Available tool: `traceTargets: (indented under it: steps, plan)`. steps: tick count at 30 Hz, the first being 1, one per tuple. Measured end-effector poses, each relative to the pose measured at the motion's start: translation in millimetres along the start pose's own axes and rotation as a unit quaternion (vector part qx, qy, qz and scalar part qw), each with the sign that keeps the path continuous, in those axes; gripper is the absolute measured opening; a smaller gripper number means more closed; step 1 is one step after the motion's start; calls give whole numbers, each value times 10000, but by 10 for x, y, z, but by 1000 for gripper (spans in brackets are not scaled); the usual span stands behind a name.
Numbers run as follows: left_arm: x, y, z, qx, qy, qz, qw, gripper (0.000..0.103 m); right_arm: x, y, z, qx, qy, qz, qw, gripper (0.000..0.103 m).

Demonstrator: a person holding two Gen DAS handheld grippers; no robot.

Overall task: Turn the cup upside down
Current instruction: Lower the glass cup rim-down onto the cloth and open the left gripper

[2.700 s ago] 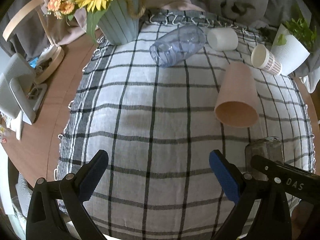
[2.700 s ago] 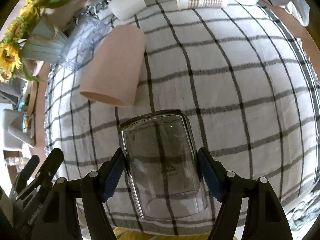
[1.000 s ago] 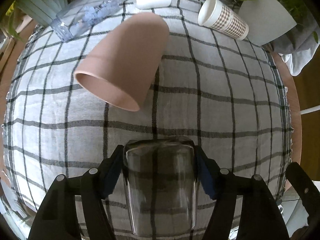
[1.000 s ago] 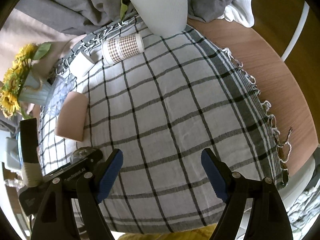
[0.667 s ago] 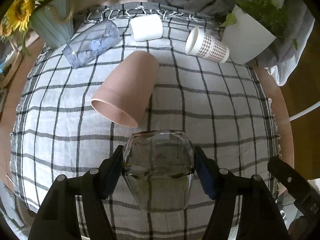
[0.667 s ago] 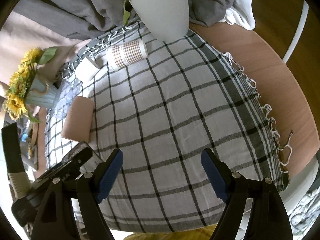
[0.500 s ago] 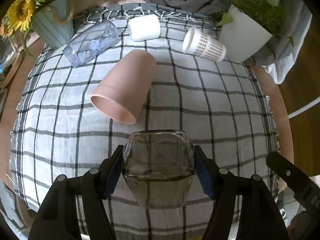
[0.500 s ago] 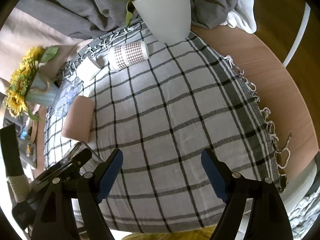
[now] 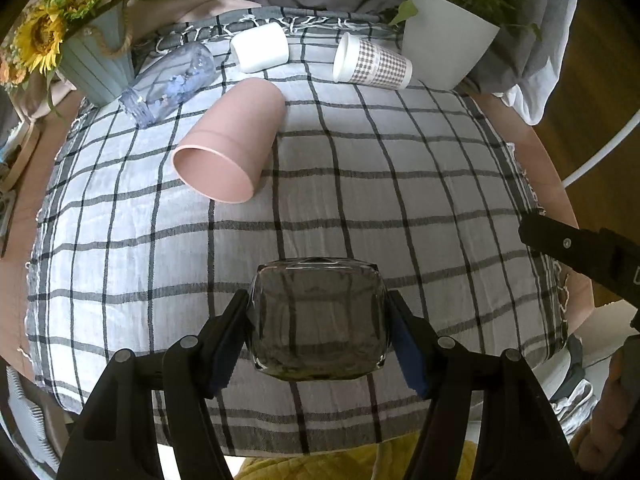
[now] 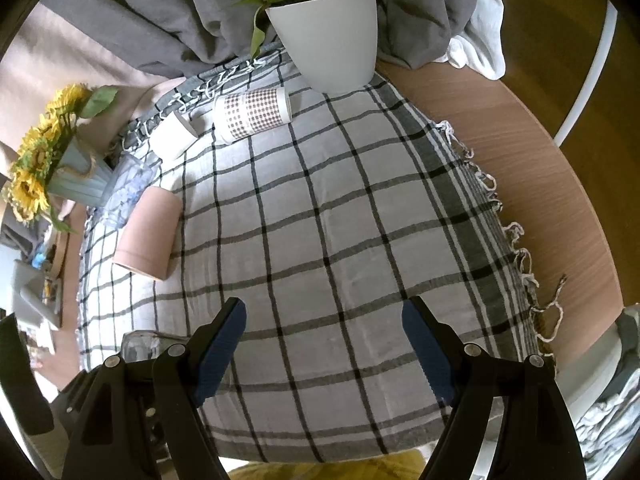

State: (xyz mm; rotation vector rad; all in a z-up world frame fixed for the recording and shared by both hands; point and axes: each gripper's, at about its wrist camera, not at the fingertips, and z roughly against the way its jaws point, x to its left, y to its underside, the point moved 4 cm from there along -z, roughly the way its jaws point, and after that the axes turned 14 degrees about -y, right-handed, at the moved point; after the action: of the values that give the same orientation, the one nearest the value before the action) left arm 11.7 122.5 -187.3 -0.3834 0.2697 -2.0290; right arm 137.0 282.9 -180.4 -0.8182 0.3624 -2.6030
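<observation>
My left gripper is shut on a clear glass cup, its blue pads against both sides, and holds it over the near part of the checked cloth. Its flat end faces the camera. The glass also shows at the lower left of the right wrist view. My right gripper is open and empty above the cloth's near edge, to the right of the glass; its black body shows at the right of the left wrist view.
A pink cup, a clear bluish cup, a white cup and a checked paper cup lie on their sides at the far end. A sunflower vase and a white plant pot stand behind. Bare wooden table lies to the right.
The glass passed from my right gripper to my left, which closed on it and lifted and tilted it. My right gripper opened and drew back to the right.
</observation>
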Motion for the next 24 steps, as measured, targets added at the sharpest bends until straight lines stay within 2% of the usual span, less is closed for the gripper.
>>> traceTargets:
  steps: [6, 9, 11, 15, 17, 21, 24]
  plan:
    - [27, -1, -5, 22, 193, 52, 9998, 68, 6, 40, 12, 22, 35, 0, 10000, 80]
    - [40, -9, 55, -37, 402, 110, 9991, 83, 5, 33, 26, -4, 24, 17, 10000, 80]
    - [51, -21, 134, -179, 404, 110, 9990, 86, 31, 41, 66, -54, 6, 31, 10000, 80]
    - [154, -72, 322, -489, 271, 206, 9982, 91, 121, 33, 206, -224, 51, 114, 9997, 83]
    - [269, -111, 451, -743, 63, 318, 9967, 95, 203, 26, 304, -363, 61, 180, 9992, 84]
    - [573, -183, 724, -1315, -370, 586, 9889, 102, 409, 22, 482, -625, 40, 406, 9972, 85]
    - [777, -209, 871, -1624, -542, 742, 9824, 103, 599, 38, 595, -830, 2, 629, 9946, 86]
